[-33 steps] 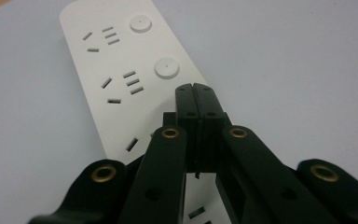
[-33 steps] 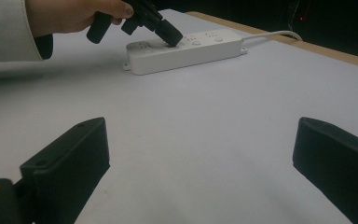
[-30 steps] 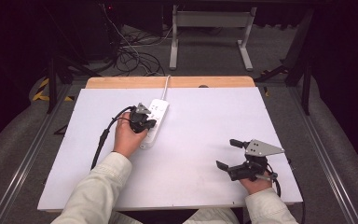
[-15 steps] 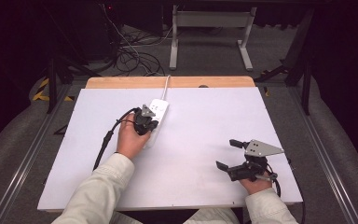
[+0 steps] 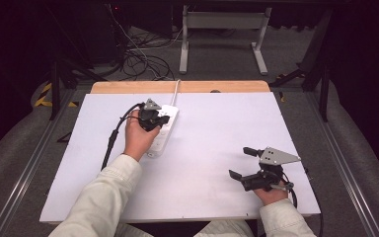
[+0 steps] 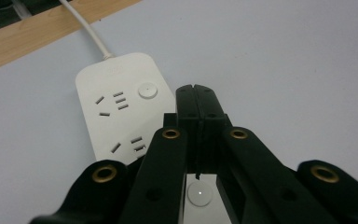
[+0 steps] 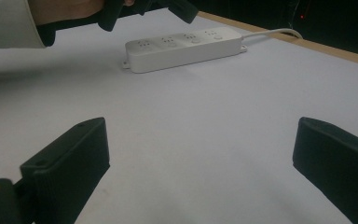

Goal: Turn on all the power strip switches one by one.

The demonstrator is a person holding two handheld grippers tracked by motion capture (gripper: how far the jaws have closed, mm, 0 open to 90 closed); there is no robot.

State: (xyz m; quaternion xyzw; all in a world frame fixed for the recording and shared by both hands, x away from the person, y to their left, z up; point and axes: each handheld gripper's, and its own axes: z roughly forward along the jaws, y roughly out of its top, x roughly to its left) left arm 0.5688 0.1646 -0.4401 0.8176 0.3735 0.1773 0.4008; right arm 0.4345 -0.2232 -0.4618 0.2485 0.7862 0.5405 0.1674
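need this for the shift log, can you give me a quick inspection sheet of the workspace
surface: white table top, wooden strip along its far edge.
job's things: white power strip lying flat, nothing plugged in.
clutter: nothing seen.
grippers: left gripper jaws shut, empty, over the power strip; right gripper jaws wide open, empty, low over bare table.
cables: power strip's white cord runs off the far edge; left gripper's black cable lies on the table.
surroundings: tangled floor cables, metal stand legs, dark room.
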